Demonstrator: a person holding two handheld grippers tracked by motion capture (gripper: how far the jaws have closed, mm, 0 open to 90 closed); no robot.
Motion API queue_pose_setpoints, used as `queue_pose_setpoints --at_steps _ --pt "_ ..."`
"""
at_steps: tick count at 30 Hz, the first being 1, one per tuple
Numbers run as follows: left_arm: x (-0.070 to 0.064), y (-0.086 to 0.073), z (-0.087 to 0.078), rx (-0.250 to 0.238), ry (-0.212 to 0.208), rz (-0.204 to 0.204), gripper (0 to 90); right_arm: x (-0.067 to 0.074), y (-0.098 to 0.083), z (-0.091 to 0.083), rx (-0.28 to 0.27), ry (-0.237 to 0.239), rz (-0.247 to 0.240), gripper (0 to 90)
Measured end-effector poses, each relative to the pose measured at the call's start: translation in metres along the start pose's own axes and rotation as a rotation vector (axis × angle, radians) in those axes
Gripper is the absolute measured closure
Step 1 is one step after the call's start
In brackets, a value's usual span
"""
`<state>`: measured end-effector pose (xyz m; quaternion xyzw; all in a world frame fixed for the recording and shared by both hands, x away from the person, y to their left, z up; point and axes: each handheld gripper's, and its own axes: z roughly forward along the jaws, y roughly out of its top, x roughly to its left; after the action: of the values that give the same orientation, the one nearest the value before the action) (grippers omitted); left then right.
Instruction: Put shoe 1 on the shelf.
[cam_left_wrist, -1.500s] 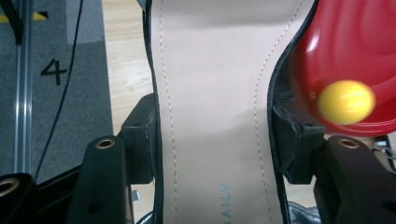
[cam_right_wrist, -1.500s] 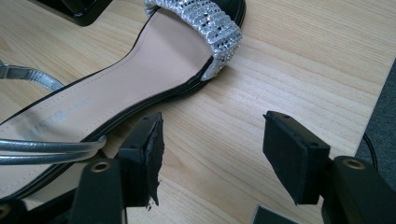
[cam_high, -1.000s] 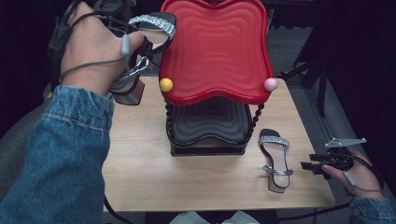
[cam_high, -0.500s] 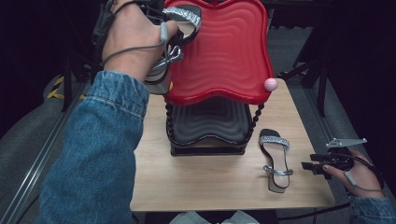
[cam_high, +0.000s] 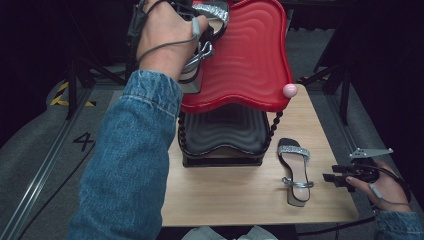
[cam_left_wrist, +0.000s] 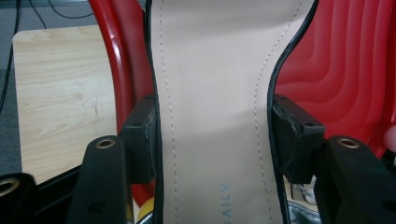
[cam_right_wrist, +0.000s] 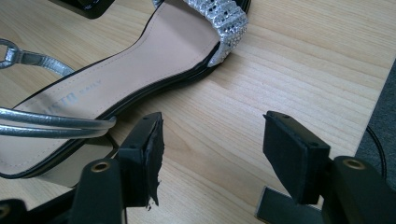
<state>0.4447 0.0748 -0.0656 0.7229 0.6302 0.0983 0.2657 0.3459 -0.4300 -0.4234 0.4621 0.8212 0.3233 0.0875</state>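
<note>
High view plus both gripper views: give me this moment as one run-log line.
left gripper: shut on sandal, over red top tray | right gripper: open, beside second sandal on table

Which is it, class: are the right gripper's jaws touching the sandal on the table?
Apart. The right gripper view shows the right gripper open, bare wood between its jaws, beside the sandal.

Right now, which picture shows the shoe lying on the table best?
The high view: the whole shoe on the table shows, strap to toe. The right gripper view shows part of it close up, beside open tongs. The left gripper view shows the other shoe.
</note>
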Motion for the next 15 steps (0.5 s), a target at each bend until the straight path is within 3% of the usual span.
queue_pose_setpoints --at_steps 15 --pt "-0.013 0.013 0.025 -0.024 -0.008 -0.058 42.2 0.0 -0.002 0.001 0.007 0.003 -0.001 39.2"
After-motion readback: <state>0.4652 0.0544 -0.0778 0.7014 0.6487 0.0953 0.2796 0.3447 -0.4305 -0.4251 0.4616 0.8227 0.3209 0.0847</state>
